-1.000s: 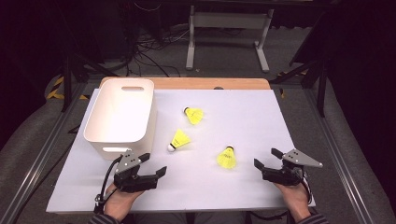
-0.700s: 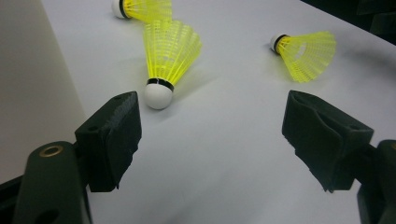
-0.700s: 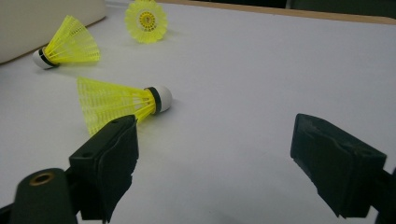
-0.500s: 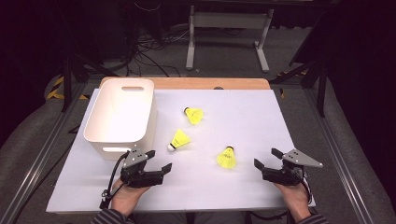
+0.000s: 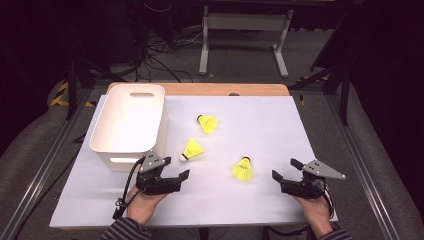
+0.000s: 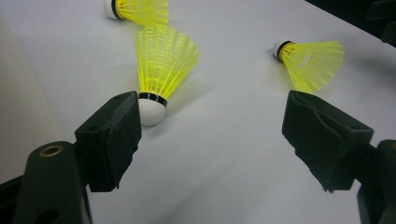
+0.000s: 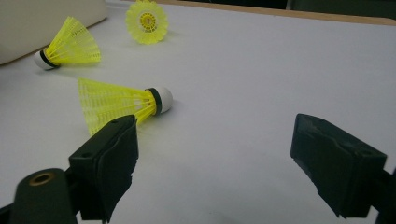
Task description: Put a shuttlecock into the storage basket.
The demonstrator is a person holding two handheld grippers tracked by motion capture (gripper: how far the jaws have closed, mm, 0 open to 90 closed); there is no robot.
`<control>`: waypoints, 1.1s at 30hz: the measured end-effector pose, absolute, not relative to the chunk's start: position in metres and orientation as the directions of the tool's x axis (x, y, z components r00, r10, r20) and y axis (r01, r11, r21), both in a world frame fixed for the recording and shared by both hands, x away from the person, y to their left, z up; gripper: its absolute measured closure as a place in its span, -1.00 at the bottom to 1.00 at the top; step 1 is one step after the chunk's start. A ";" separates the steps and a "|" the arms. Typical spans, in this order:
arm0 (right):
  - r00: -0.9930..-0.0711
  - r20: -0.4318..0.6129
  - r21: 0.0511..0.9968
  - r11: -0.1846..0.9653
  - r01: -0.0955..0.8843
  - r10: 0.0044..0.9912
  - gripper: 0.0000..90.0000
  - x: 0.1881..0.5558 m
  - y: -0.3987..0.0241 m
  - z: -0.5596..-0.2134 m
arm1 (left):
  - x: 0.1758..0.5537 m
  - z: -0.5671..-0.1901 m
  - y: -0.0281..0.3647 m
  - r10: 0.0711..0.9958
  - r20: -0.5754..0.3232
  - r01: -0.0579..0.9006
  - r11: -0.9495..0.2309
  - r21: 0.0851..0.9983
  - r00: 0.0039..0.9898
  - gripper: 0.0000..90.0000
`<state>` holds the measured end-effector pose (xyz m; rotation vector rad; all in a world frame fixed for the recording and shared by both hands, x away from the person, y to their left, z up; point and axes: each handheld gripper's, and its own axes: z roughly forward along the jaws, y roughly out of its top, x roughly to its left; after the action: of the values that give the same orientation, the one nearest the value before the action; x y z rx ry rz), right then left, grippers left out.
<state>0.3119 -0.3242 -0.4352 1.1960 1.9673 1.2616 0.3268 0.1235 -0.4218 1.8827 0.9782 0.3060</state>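
Three yellow shuttlecocks with white corks lie on the white tabletop (image 5: 260,125): a far one (image 5: 207,123), a middle one (image 5: 192,149) and a near one (image 5: 243,169). My left gripper (image 5: 176,167) is open, just short of the middle shuttlecock (image 6: 163,65), whose cork lies close to the left jaw in the left gripper view (image 6: 212,107). My right gripper (image 5: 285,169) is open and empty, to the right of the near shuttlecock (image 7: 116,105), which lies beyond its left jaw in the right gripper view (image 7: 215,126).
A white plastic bin (image 5: 130,120) with a handle slot stands at the left, right beside my left gripper; its wall (image 6: 18,116) edges the left gripper view. A wooden strip (image 5: 200,89) runs along the table's far edge. Metal rails flank both sides.
My left gripper has moved a little forward and to the right, closer to the middle shuttlecock. The right gripper and the shuttlecocks have stayed put.
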 end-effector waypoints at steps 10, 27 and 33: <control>-0.481 0.043 0.899 0.177 0.402 0.876 -0.65 0.312 -0.324 -0.435 | 0.333 -0.419 0.116 0.746 -0.188 0.510 -0.228 0.829 0.639 -0.54; -0.484 0.044 0.899 0.176 0.401 0.874 -0.65 0.311 -0.324 -0.435 | 0.347 -0.412 0.100 0.750 -0.173 0.542 -0.279 0.793 0.639 -0.56; -0.487 0.040 0.899 0.181 0.399 0.873 -0.65 0.312 -0.324 -0.435 | 0.352 -0.408 0.088 0.764 -0.122 0.544 -0.328 0.772 0.633 -0.53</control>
<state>0.3118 -0.3241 -0.4352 1.1907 1.9704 1.2668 0.3522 0.0884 -0.4080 2.0212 1.0235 0.3350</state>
